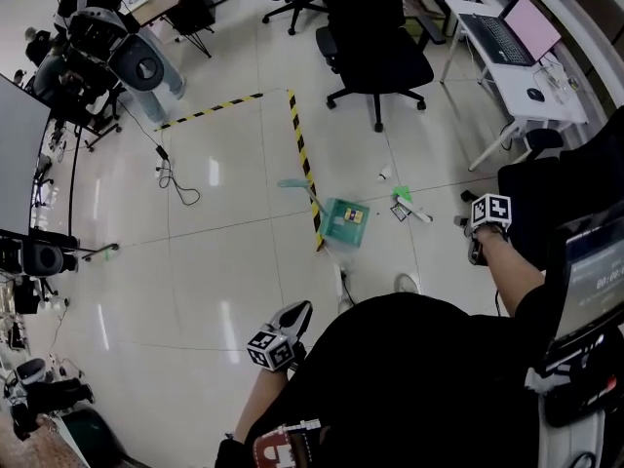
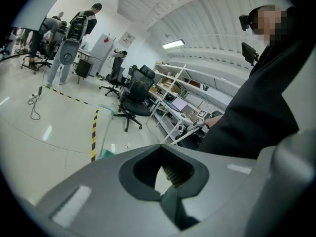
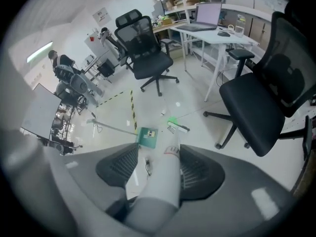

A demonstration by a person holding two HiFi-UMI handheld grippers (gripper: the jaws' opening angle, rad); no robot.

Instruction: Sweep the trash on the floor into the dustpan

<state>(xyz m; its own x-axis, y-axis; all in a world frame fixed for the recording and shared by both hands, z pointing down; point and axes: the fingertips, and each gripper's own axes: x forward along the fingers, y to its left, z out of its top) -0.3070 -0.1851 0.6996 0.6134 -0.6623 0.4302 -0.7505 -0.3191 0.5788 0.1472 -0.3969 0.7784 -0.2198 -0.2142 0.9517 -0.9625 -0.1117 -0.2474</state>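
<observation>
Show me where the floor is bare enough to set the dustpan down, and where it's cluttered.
Bare floor: the wide tiled patch left of the yellow-black tape, between the cable and the left gripper. Crowded: right of the tape, where the green dustpan, scattered trash and the black chair sit close together.

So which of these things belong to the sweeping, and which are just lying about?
For the job: green dustpan, scraps of trash beside it, white handle in the right gripper.
Just lying about: office chair, laptop, loose cable.
</observation>
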